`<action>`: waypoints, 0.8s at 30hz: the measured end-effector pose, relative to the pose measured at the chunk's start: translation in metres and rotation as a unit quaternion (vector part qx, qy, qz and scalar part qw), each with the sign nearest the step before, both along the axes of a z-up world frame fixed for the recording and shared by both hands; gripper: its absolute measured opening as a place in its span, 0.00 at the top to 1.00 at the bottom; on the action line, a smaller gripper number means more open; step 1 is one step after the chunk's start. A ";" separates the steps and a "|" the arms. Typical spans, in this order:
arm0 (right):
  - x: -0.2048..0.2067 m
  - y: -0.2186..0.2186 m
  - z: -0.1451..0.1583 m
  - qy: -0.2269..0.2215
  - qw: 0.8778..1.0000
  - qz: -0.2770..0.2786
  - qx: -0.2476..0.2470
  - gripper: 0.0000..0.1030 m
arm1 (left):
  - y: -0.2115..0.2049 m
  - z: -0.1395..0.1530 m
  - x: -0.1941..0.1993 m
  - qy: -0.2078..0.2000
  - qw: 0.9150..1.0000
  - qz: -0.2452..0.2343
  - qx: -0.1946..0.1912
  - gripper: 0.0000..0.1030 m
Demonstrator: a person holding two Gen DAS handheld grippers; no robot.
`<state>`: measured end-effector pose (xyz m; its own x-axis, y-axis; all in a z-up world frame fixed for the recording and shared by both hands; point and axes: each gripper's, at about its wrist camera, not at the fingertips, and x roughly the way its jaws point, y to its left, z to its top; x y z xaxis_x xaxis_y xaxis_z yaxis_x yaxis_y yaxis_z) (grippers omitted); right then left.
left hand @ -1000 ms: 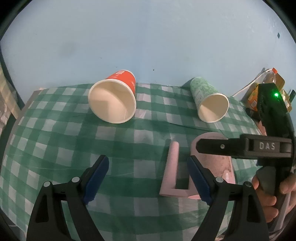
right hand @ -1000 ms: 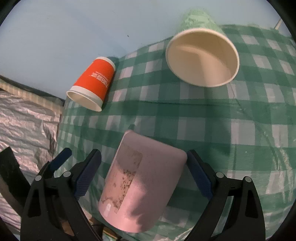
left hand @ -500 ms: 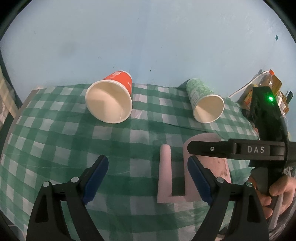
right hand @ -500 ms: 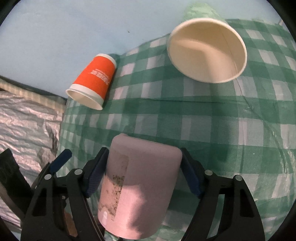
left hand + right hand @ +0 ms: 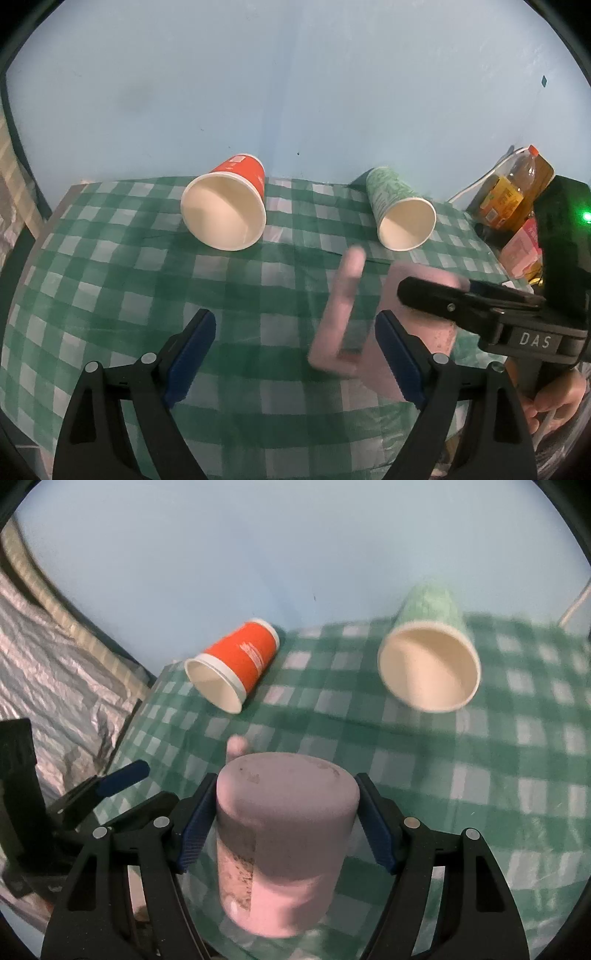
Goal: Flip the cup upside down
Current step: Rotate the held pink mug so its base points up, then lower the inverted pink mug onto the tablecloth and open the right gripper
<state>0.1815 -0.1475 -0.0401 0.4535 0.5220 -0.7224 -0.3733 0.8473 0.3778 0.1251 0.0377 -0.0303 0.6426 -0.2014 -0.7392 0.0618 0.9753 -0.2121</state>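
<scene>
Pink mug is clamped in our right tongs, blue pads pressed on both sides of the body. Flat base faces up and away from the camera, rim end toward the bottom of the right wrist view. A worn, speckled patch runs down its left side. In the left wrist view the mug looks lifted and tilted, handle sticking out to the left, blurred. We can't tell whether any part touches the table.

Right tongs show in the left view as a black finger lying across the mug, "DAS" label on the body, green LED lit, hand on the grip below.

Our left tongs are spread wide and hold nothing. The mug sits just behind the right pad; contact unclear.

Beyond the mug, two paper cups lie on their sides on the green-checked cloth, mouths toward us. Red cup is back left, green patterned cup back right, well apart. The same pair shows in the right view: red cup near the table's left edge, green cup blurred.

Pale blue wall behind. At the far right, off the table's edge, an orange-capped bottle and some packaging.
</scene>
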 end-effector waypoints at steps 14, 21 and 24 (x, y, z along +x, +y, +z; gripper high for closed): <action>-0.038 0.027 0.032 -0.173 0.979 -0.015 -0.107 0.29 | 0.017 -0.005 -0.013 -0.002 1.000 0.014 -0.017 0.13; -0.048 0.035 0.040 -0.220 0.965 -0.021 -0.142 0.29 | 0.021 -0.009 -0.016 0.000 1.000 0.017 -0.020 0.13; -0.049 0.036 0.039 -0.227 0.962 -0.026 -0.148 0.29 | 0.022 -0.009 -0.017 0.001 1.000 0.017 -0.021 0.13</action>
<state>0.1329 -0.1119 -0.0014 0.7767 0.2928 -0.5577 -0.3979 0.9144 -0.0742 0.1079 0.0594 -0.0396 0.6479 -0.2107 -0.7320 0.0276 0.9668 -0.2539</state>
